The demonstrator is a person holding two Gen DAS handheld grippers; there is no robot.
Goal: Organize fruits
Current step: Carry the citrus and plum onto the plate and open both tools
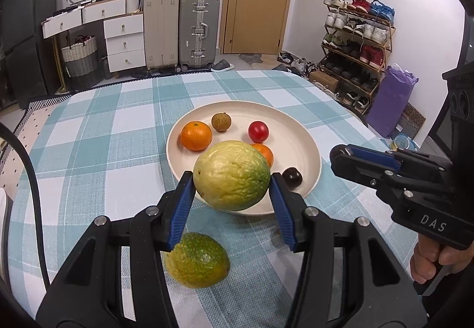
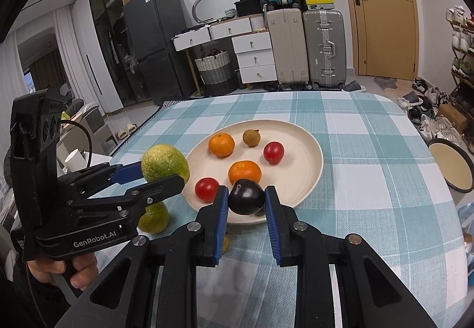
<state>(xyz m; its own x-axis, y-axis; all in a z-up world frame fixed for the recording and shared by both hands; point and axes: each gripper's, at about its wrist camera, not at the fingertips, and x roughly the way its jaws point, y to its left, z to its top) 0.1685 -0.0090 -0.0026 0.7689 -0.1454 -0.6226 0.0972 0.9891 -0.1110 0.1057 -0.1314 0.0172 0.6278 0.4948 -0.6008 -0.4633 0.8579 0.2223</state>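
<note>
My left gripper (image 1: pixel 232 180) is shut on a large yellow-green fruit (image 1: pixel 232 175) and holds it above the near rim of a cream plate (image 1: pixel 296 126). It shows from the side in the right wrist view (image 2: pixel 164 163). My right gripper (image 2: pixel 246 197) is shut on a dark purple plum (image 2: pixel 246 197) over the plate's near edge (image 2: pixel 308 188). The plate holds two oranges (image 2: pixel 221 144) (image 2: pixel 244 171), two red fruits (image 2: pixel 273 152) (image 2: pixel 206 188) and a brown longan (image 2: pixel 251 137). A second green-yellow fruit (image 1: pixel 197 260) lies on the checked cloth below my left gripper.
The table (image 1: pixel 103 135) carries a teal and white checked cloth. A round cream container (image 2: pixel 451 163) stands off the table's right edge. Suitcases, drawers and a shoe rack stand behind. A small yellowish item (image 2: pixel 226 242) lies under my right gripper.
</note>
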